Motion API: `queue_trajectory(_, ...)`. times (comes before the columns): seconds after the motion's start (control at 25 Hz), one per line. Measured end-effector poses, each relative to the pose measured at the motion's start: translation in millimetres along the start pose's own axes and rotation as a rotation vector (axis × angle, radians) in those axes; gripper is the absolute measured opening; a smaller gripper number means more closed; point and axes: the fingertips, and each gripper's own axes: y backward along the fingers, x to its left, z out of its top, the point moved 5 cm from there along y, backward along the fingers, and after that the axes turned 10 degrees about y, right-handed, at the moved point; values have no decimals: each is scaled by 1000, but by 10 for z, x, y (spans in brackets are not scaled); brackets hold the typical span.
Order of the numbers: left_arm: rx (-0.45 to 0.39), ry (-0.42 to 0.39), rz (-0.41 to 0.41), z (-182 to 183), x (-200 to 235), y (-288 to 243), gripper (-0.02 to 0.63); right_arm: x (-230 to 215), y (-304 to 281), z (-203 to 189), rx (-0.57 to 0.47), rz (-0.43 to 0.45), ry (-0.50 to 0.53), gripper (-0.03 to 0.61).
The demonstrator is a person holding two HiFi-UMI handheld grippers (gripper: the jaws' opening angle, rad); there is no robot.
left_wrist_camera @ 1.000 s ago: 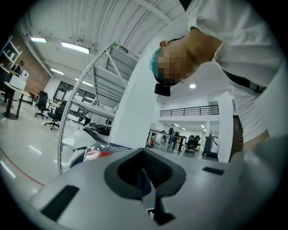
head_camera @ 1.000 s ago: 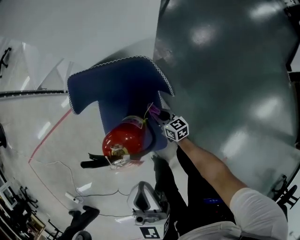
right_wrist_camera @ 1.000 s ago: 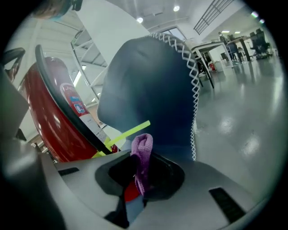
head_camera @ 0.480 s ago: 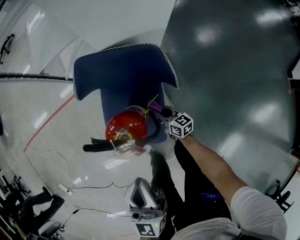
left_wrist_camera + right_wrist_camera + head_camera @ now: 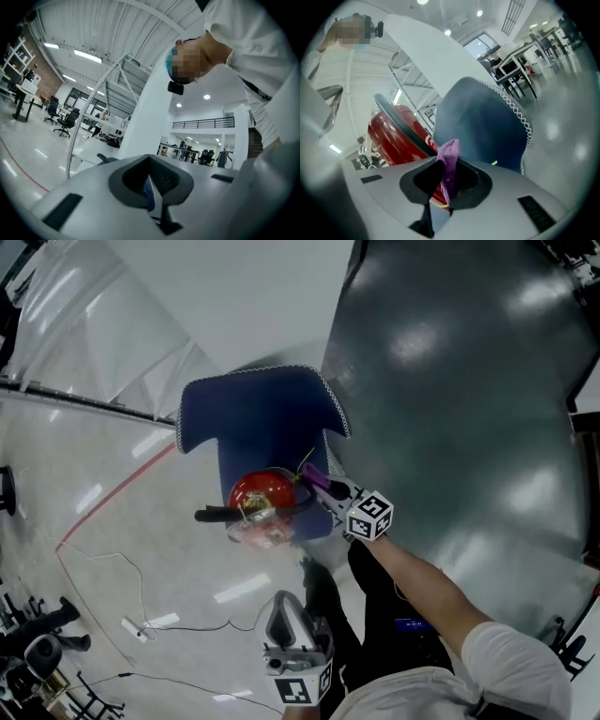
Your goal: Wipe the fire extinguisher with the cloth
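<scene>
Pale glossy floor fills the left part of the head view, and one dark grey floor panel fills the right part.

Two tongs are in view. The right tongs are pressed together on one purple cloth, which stands up out of them as a folded tuft. In the head view these right tongs are low down at the right side of the one red fire extinguisher, with the cloth just beside its top. Whether the cloth touches the red body I cannot tell. In the right gripper view the fire extinguisher is directly behind the cloth, with a black hose running across it.

The left tongs are also pressed together, and one thin blue strip with a white stitched edge is pinched in the seam between them. What this strip belongs to is not clear. In the head view the left tongs are near the person's body, well apart from the fire extinguisher.

Each gripper carries one marker cube, so there are two: the right one and the left one.

The fire extinguisher stands on one dark blue mat with white stitching on its border. The mat lies on the floor at the border of the pale and dark parts. A black nozzle points to the left from the extinguisher's head. One thin white cable lies on the pale floor.
</scene>
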Motion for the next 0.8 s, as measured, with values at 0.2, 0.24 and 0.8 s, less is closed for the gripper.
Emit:
queue_trajectory(0.2,-15,1,-2,227,-165,48,6,267,259,366,-59,-14,-41,55)
queue_trajectory(0.24,-18,2,-3,289,-200,68,6,326,319,439,-67,-16,-43,55)
queue_trajectory(0.8,-83,-47,26,1097,-204,549,6,1311,562,1405,-169,21,23,55)
